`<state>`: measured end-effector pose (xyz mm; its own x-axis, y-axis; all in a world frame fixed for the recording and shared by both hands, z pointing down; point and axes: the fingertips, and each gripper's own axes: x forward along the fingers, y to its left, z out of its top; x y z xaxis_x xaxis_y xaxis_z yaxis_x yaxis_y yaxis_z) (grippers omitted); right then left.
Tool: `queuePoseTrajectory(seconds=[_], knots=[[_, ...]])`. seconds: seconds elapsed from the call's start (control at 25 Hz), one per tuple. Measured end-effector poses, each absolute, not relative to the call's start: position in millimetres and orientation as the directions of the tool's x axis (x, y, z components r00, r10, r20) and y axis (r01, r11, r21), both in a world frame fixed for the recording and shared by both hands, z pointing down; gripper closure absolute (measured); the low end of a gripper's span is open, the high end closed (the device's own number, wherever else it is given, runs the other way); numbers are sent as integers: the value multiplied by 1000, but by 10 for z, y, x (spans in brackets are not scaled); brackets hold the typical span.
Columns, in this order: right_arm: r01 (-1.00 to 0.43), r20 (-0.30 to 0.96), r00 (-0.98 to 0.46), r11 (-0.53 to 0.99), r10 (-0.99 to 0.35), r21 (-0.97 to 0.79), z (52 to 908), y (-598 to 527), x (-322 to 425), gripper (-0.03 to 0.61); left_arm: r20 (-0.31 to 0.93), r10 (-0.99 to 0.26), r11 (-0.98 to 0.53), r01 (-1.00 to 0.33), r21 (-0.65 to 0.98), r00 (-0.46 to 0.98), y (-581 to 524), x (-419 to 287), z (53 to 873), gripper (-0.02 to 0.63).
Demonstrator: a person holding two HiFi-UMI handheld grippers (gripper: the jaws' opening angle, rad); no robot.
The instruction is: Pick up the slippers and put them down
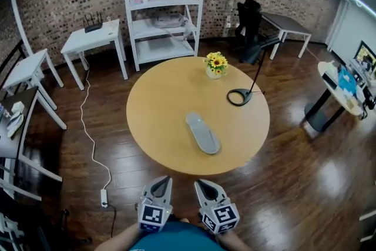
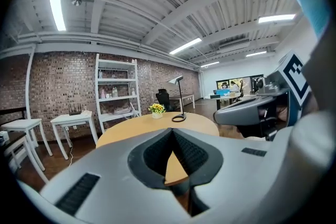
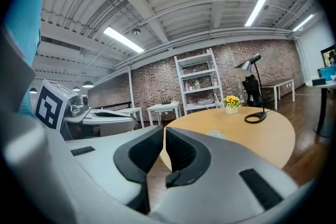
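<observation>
One grey slipper [image 1: 202, 133] lies flat on the round wooden table [image 1: 158, 120], toward its near edge. Both of my grippers hang low in front of the table's near rim, off the table and a short way from the slipper. The left gripper [image 1: 166, 180] has its tips together with nothing between them, and the right gripper [image 1: 200, 183] beside it is also shut and empty. In the right gripper view the slipper [image 3: 218, 135] shows as a pale shape just past the jaws of the right gripper [image 3: 163, 129]. The left gripper [image 2: 172, 130] blocks the slipper in its own view.
A pot of yellow flowers [image 1: 215, 64] and a black desk lamp [image 1: 239, 97] stand on the table's far half. Behind it are a white shelf unit [image 1: 164, 9], white side tables [image 1: 94, 38] and a black chair [image 1: 249, 23]. A cable with a power strip [image 1: 104, 197] runs over the floor at left.
</observation>
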<state>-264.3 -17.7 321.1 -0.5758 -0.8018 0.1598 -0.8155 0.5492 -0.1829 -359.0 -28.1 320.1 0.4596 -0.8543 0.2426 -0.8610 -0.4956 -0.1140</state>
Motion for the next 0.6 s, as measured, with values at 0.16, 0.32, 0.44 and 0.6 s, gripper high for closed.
queuePoseTrajectory(seconds=[0.16,0.32,0.44,0.6], knots=[[-835,174,-549,530,-818,-145,3139,-496,-2731,512,212,-848,-509,-857,-76,485,-598,-3713,3149,609],[-853,180,-521,509,-834,-114,3154,-799,-2839,497,212,-850,-503,-863,-54,482,-880,-3935,3253,609],[-870,205,-492,484,-846,-92,3223,-1010,-2936,479,214,-844,-509,-860,-35,491,-1049,-4096,3397,609],[-876,235,-479,476,-846,-71,3310,-1263,-3033,451,219,-840,-511,-859,-11,497,-1237,-4237,3488,609]])
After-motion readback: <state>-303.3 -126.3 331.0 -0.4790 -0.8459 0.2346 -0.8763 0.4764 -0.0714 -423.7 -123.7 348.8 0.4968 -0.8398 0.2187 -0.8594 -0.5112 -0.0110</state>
